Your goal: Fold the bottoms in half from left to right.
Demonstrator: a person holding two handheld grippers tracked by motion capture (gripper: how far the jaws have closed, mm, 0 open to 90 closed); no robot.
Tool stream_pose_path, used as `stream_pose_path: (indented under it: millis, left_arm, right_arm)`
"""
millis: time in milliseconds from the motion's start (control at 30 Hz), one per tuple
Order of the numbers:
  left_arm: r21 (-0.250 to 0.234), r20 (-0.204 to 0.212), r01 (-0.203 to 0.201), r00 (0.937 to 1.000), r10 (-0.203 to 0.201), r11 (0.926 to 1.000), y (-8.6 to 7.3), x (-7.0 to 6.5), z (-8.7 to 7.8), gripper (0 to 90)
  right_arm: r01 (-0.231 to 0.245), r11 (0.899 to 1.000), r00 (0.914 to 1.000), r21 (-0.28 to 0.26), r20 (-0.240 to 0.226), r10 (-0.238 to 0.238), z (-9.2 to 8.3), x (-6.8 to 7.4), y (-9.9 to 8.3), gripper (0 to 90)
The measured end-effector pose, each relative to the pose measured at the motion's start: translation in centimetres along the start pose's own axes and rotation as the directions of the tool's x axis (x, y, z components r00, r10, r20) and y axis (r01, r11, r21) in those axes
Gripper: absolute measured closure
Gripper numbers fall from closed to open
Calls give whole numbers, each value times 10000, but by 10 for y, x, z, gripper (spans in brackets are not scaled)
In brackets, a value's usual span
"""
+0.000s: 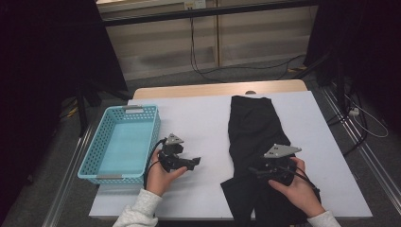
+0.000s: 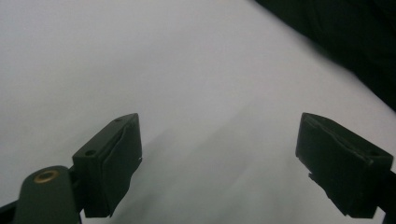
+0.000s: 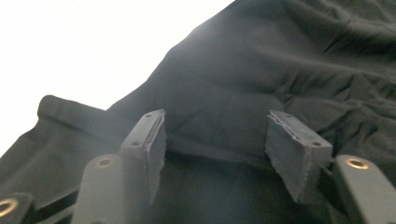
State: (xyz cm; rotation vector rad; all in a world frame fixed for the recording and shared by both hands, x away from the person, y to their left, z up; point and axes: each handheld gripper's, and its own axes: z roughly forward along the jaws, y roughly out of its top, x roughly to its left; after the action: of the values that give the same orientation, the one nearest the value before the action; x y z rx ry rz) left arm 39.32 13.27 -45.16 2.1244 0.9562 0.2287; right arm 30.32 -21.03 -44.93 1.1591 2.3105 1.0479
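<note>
**Right jaws straddled a fold of black cloth; left jaws hung wide over bare table**

Nearest the right gripper's camera, its two black jaws stood partly apart with a raised ridge of the black garment [image 3: 261,93] lying in the gap between them. The pads [image 3: 293,154] had not met, and whether they already pressed on the cloth could not be told. That fold ran across the gap just ahead of the pads, with crumpled cloth beyond it and bright table past the cloth's upper left edge.

From the high view, the right gripper [image 1: 261,172] sat low on the garment, near its left edge, with the right hand [image 1: 297,187] behind it close to the table's near edge. The garment stretched as a long dark strip from the far side of the white table [image 1: 198,118] down to the near edge, where it widened and spilled over.

The left gripper [image 1: 195,162] was held in the left hand [image 1: 161,177] over bare white surface, between the blue basket [image 1: 94,153] and the garment, touching neither. Its jaws stood wide apart with nothing between them; in its own view the garment's edge showed as a dark corner at upper right.

Open table lay between the left gripper and the cloth, and more to the right of the garment out to the table's right edge. The basket sat at the table's left edge.
</note>
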Motion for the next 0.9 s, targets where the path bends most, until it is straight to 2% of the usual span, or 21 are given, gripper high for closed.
stream_pose_path:
  millis: [67, 200, 233, 267, 300, 333, 367, 500, 600, 667, 700, 800, 833, 900]
  left_arm:
    - [21, 0, 12, 10000, -12, 10000, -1, 0, -1, 145]
    - [-55, 6, 44, 10000, -44, 10000, 0, 0, -1, 146]
    - [-48, 56, 33, 10000, -32, 10000, 0, 0, 0, 146]
    - [-44, 36, -4, 10000, 4, 10000, 0, -1, 0, 146]
    - [-26, 32, -76, 10000, 77, 10000, 1, -1, 0, 147]
    - [-22, 51, -64, 10000, 64, 10000, 0, -1, 0, 147]
    - [-45, 60, -45, 10000, 45, 10000, 1, -1, -1, 147]
    - [-120, 59, -55, 10000, 56, 9999, 1, -1, -4, 149]
    - [-199, 75, -18, 10000, 20, 9998, 2, -1, -5, 150]
    - [-180, 102, -12, 9999, 14, 9998, 2, -1, -5, 150]
    - [-174, 104, -45, 9999, 47, 9998, 2, -1, -5, 151]
    - [-239, 165, -27, 9999, 31, 9997, 3, -1, -5, 152]
    - [-268, 158, -17, 9999, 22, 9996, 4, -1, -4, 153]
    - [-282, 216, -60, 9997, 66, 9996, 5, -2, -4, 153]
  right_arm:
    - [10, 10000, 10000, 9, -78, -10, -1, 1, -2, 508]
    - [86, 9998, 9999, 187, 71, -88, 0, -1, -6, 587]
    - [23, 9995, 10000, 301, 84, -25, 1, -2, -8, 634]
    - [-47, 9994, 9999, 332, -96, 50, 3, -4, -10, 674]
    - [-33, 9998, 9999, 211, -129, 35, 3, -5, -12, 726]
    - [15, 9997, 9999, 225, -166, -11, 2, -6, -11, 821]
    - [21, 9998, 9996, 213, -287, -15, 1, -7, -11, 869]
    - [75, 9999, 9985, 94, -551, -69, -5, -8, -8, 900]
    - [69, 10000, 9984, -15, -559, -70, -7, -8, -7, 900]
    - [13, 9999, 9986, -154, -526, -22, -11, -10, -6, 900]
    - [-169, 9993, 9978, -325, -647, 147, -17, -13, -5, 900]
    - [-158, 9993, 9984, -336, -545, 140, -23, -16, -5, 900]
    - [-357, 9983, 9980, -471, -542, 331, -30, -19, -10, 900]
    - [-359, 9983, 9983, -452, -478, 337, -33, -20, -11, 900]
